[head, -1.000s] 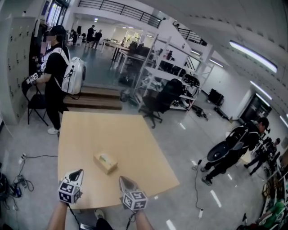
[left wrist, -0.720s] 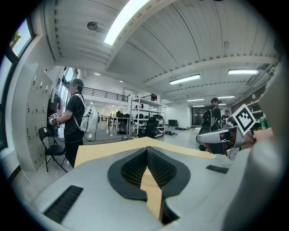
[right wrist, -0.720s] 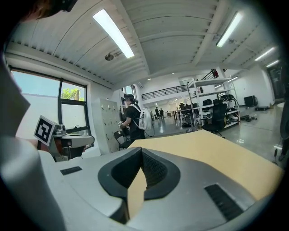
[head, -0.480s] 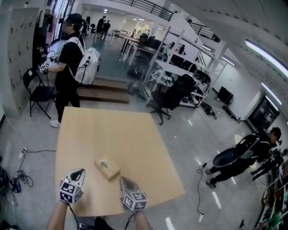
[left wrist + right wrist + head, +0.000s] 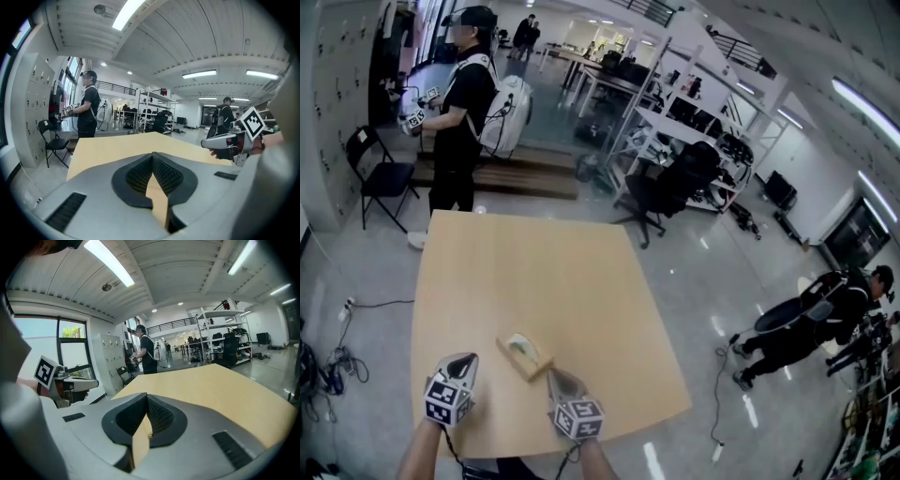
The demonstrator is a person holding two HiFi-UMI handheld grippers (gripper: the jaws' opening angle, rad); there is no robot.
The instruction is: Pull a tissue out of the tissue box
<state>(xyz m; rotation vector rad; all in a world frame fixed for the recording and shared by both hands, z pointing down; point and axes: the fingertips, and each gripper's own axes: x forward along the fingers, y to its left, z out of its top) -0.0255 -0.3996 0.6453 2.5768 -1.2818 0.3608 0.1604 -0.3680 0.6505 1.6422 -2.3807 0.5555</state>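
Head view: the tissue box (image 5: 525, 354), a low tan cardboard block with an oval slot in its top, lies askew on the worktop (image 5: 534, 262) near the near edge. It sits just ahead of and between the left gripper (image 5: 463, 360) and the right gripper (image 5: 556, 377); neither touches it. The slot shows pale, but whether a tissue stands out of it is too small to tell

Step in hand, as judged: the approach, with no tissue drawn yet. Both grippers point forward and slightly down over the near edge. In each gripper view the jaws are closed tip to tip with nothing between them, and only bare worktop shows through the wedge behind the tips. The box lies out of both gripper views

The next move probably calls for one pair of jaws to part, come down on the slot and pinch the soft sheet. The other gripper would likely steady the box, since light cardboard could lift with the pull

Materials: the worktop is smooth, matt, pale wood-look board with rounded corners. The gripper shells are hard grey plastic, and the pads (image 5: 164, 174) are black with a fine grid texture. Each gripper carries a cube of black-and-white square markers
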